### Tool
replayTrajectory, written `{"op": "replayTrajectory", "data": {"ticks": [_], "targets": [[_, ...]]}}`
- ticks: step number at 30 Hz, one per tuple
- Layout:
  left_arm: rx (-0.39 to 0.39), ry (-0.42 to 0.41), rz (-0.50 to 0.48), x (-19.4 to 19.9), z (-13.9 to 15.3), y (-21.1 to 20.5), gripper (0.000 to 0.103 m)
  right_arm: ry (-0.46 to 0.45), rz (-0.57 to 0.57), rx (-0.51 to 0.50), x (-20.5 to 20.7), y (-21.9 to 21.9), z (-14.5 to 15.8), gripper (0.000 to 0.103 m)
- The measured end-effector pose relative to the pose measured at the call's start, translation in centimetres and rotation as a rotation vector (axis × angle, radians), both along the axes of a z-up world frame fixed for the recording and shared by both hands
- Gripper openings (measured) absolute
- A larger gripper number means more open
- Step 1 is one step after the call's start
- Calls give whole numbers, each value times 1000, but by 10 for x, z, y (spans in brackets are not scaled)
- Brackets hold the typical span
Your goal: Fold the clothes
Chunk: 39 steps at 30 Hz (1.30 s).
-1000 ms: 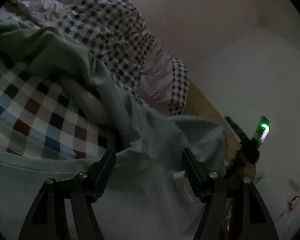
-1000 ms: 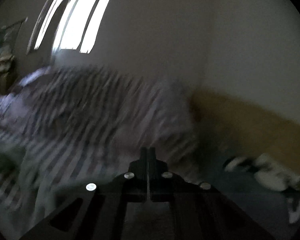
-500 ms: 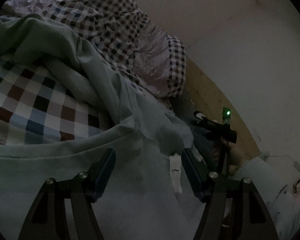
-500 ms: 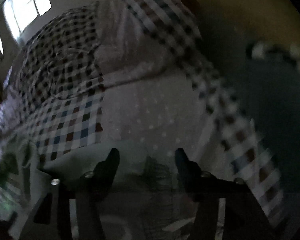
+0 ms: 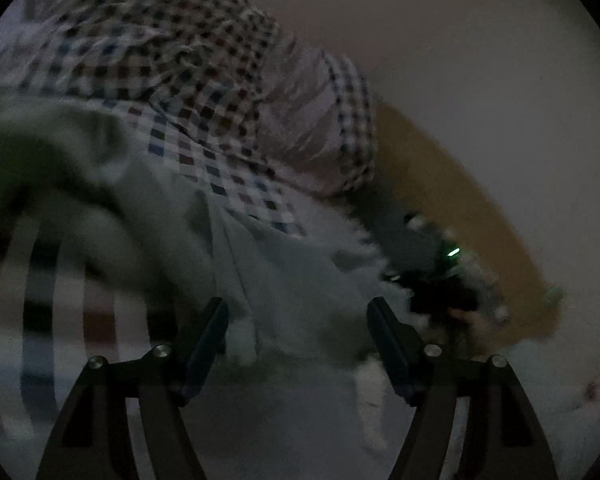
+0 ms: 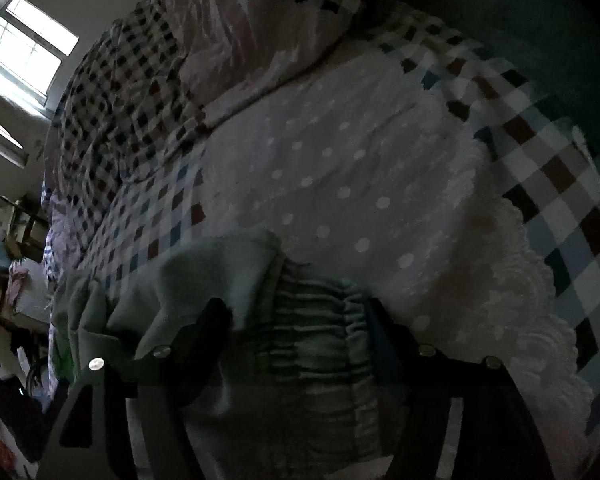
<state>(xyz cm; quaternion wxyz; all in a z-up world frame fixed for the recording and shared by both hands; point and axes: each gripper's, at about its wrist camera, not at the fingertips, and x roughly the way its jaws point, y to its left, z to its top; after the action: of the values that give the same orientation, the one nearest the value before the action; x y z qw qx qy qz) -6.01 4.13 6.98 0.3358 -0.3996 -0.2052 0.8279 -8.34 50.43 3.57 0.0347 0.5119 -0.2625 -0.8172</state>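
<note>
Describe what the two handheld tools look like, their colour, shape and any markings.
Both are dark and matte. The left tool has two flat tapered fingers with bluish pads, on black angular arms with cut-out openings and round silver screw heads. The right tool has the same build. In the left view, a small green light glows on the other tool's body. No cables or sleeves are clearly visible.

The bed (image 6: 540, 168) had a checked cover with a pink spotted patch. A soft green garment (image 6: 228, 280) lay on it, right at the right claw (image 6: 296, 320).
</note>
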Motion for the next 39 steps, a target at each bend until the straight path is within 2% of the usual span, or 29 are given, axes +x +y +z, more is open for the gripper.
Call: {"op": "replayTrajectory", "data": {"ticks": [2, 4, 5, 6, 7, 11, 12, 15, 17, 20, 22, 25, 29, 32, 36, 38, 39], "targets": [[-63, -33, 12, -17, -9, 14, 75, 15, 1, 2, 0, -2, 0, 73], [-102, -70, 31, -30, -20, 23, 62, 28, 7, 5, 1, -5, -2, 73], [-129, -102, 33, -35, -27, 27, 34, 32, 11, 7, 1, -6, -3, 73], [-140, -122, 40, -37, -33, 27, 11, 35, 14, 10, 2, -6, -3, 72], [-134, -128, 51, -34, -35, 23, 5, 42, 20, 19, 3, -7, -2, 68], [-77, -118, 97, 0, -34, -5, 2, 95, 83, 105, 13, -20, 12, 56], [-54, -116, 108, 12, -31, -13, 2, 115, 108, 130, 18, -27, 18, 49], [-4, -124, 148, 50, -27, -36, 2, 219, 215, 213, 44, -58, 42, 43], [-2, -150, 169, 69, -32, -44, 2, 290, 294, 246, 65, -81, 57, 43], [-3, -180, 205, 86, -46, -53, 2, 330, 359, 205, 83, -90, 66, 43], [-4, -192, 219, 88, -57, -56, 2, 354, 401, 175, 95, -96, 72, 48], [-11, -186, 219, 91, -60, -56, 2, 298, 346, 109, 76, -80, 60, 56], [-17, -179, 214, 91, -63, -57, 2, 215, 262, 20, 48, -58, 41, 61], [-36, -169, 212, 92, -62, -55, 2, 152, 199, -47, 26, -41, 27, 62], [-32, -173, 212, 91, -60, -54, 2, 107, 140, -59, 0, -38, 12, 62], [-26, -177, 213, 91, -60, -55, 2, 86, 111, -63, -13, -37, 5, 60], [-24, -178, 213, 91, -61, -56, 2, 99, 106, -41, -17, -41, 6, 55]]}}
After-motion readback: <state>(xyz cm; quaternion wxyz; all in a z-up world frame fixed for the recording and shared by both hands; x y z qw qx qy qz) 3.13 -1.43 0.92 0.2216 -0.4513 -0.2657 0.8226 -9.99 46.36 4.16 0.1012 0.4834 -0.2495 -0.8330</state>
